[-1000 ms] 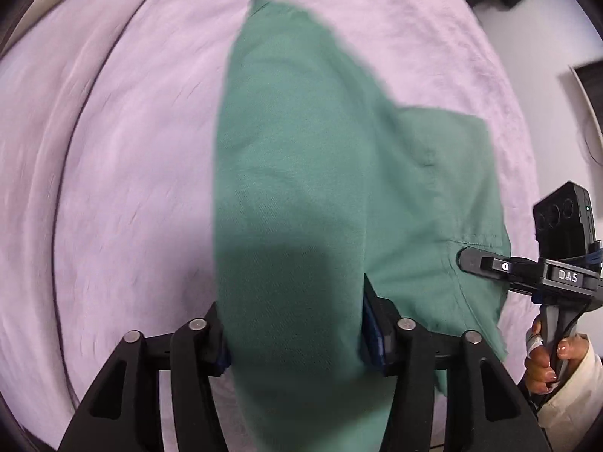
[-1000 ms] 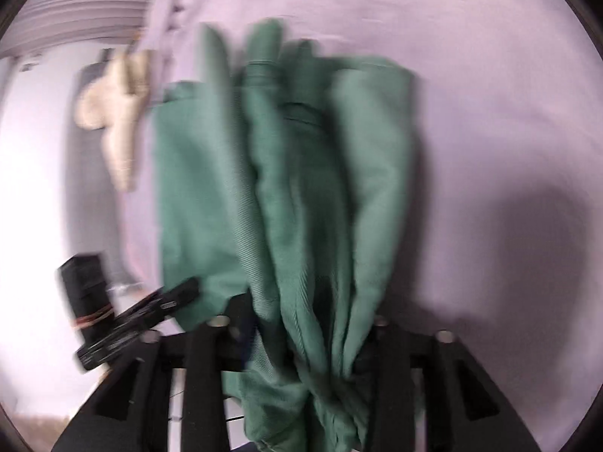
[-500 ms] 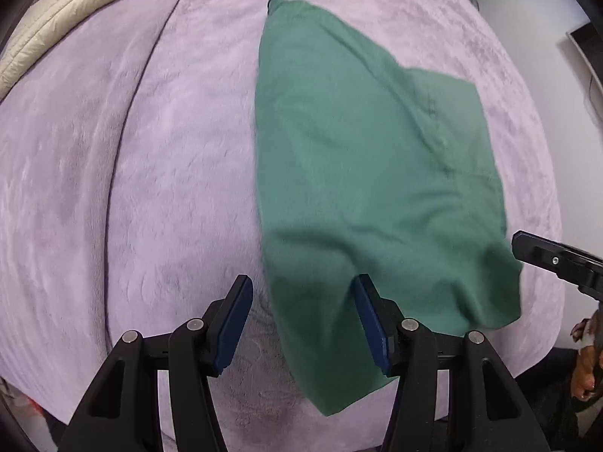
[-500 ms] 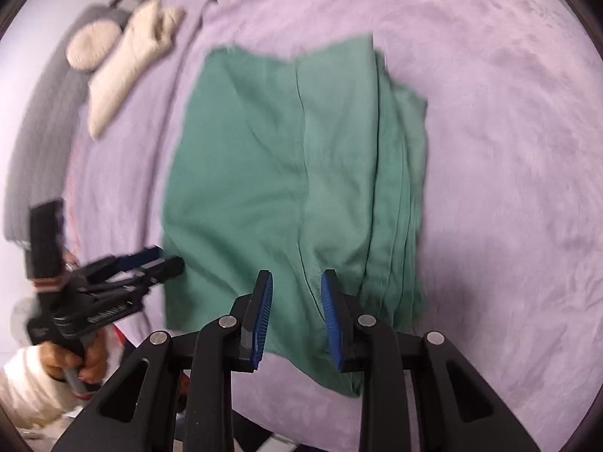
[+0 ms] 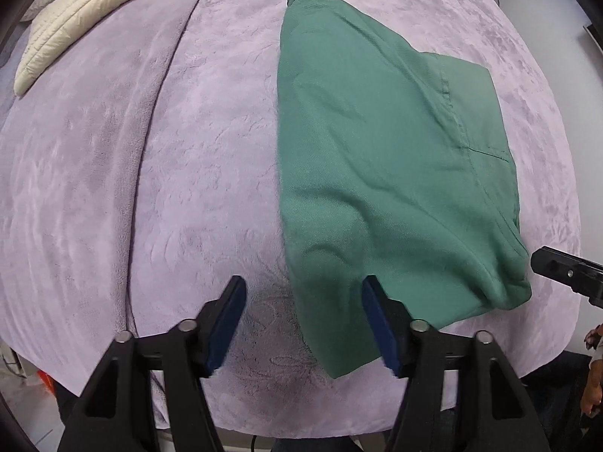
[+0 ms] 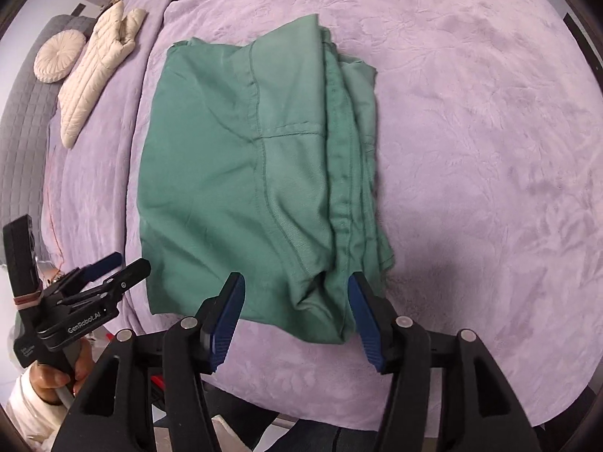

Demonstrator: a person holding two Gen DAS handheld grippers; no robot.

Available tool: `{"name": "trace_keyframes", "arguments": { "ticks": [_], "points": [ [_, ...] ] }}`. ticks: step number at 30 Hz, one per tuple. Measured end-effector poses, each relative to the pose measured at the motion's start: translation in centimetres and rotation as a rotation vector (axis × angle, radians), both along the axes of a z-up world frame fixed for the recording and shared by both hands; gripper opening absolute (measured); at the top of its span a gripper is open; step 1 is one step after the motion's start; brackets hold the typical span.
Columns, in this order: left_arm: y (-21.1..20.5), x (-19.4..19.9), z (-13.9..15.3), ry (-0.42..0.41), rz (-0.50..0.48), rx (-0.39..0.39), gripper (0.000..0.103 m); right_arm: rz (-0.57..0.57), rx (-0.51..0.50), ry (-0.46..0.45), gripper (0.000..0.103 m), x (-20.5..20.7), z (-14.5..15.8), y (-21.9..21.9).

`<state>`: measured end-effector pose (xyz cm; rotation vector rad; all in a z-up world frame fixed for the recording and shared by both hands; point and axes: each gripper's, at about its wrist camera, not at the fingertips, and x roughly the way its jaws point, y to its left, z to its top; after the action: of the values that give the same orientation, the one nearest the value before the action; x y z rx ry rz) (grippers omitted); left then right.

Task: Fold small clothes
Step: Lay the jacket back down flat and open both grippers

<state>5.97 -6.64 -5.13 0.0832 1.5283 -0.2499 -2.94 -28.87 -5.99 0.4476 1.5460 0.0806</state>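
A green garment (image 5: pixel 384 158) lies folded on the lilac bed cover (image 5: pixel 150 188); it also shows in the right wrist view (image 6: pixel 248 173), with its layered edges along the right side. My left gripper (image 5: pixel 301 293) is open and empty, just above the garment's near left corner. My right gripper (image 6: pixel 296 295) is open and empty, over the garment's near bunched edge. In the right wrist view the left gripper (image 6: pixel 109 267) sits at the lower left, beside the garment. In the left wrist view only a black part of the right gripper (image 5: pixel 565 273) shows at the right edge.
A cream quilted jacket (image 5: pixel 86 11) lies at the far left of the bed; in the right wrist view the jacket (image 6: pixel 96 67) sits beside a round cream cushion (image 6: pixel 58 56). The bed's near edge (image 5: pixel 301 425) is right under the grippers.
Both grippers have let go of the green garment and opened. The garment dropped flat onto the bed, and both grippers pulled back toward the near edge.
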Motion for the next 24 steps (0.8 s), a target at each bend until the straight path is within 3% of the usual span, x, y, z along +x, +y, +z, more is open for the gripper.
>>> {"name": "trace_keyframes", "arguments": {
  "ticks": [1, 4, 6, 8, 10, 12, 24],
  "points": [
    [0.1, -0.1, 0.3, -0.009, 0.002, 0.008, 0.087, 0.003, -0.006, 0.004, 0.061, 0.1, 0.0, 0.8],
    [0.0, -0.4, 1.0, -0.036, 0.006, 0.03, 0.088, 0.01, -0.028, 0.018, 0.072, -1.1, 0.4, 0.2],
    [0.0, -0.4, 1.3, -0.042, 0.012, 0.026, 0.088, 0.013, -0.048, 0.019, 0.072, -1.2, 0.7, 0.3],
    [0.1, -0.4, 1.6, -0.05, 0.02, 0.032, 0.089, 0.009, -0.075, 0.019, 0.082, -1.4, 1.1, 0.2],
    [0.2, -0.3, 1.7, -0.045, 0.022, 0.056, 0.103, 0.001, -0.099, 0.014, 0.091, -1.5, 1.4, 0.2],
    [-0.1, -0.5, 1.6, -0.046, 0.02, 0.08, 0.103, 0.005, -0.124, 0.017, 0.095, -1.5, 1.5, 0.4],
    [-0.4, -0.3, 3.1, -0.079, -0.003, 0.116, 0.103, 0.028, -0.242, 0.007, 0.095, -1.4, 2.6, 1.6]
  ]
}}
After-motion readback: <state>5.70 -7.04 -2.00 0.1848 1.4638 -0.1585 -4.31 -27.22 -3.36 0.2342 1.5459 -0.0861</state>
